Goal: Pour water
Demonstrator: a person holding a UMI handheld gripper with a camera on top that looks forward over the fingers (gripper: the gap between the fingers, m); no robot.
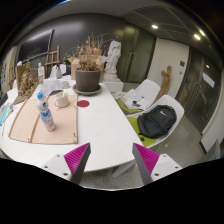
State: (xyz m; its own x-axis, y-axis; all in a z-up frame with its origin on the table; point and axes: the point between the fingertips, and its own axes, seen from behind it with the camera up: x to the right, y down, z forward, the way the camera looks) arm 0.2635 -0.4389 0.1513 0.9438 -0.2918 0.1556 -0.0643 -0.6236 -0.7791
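A clear water bottle (45,113) with a blue cap and label stands on a tan mat (42,124) on the white table (95,125), left of and beyond my fingers. A white cup (62,99) sits just behind it on the same mat. My gripper (112,160) hangs over the table's near edge, well short of the bottle. Its magenta pads (77,158) stand wide apart with nothing between them.
A brown pot of dried plants (88,75) stands at the table's far side on a dark red saucer. White chairs (165,115) stand at the right, one carrying a black backpack (157,122). A white bust (113,62) and grey doors are behind.
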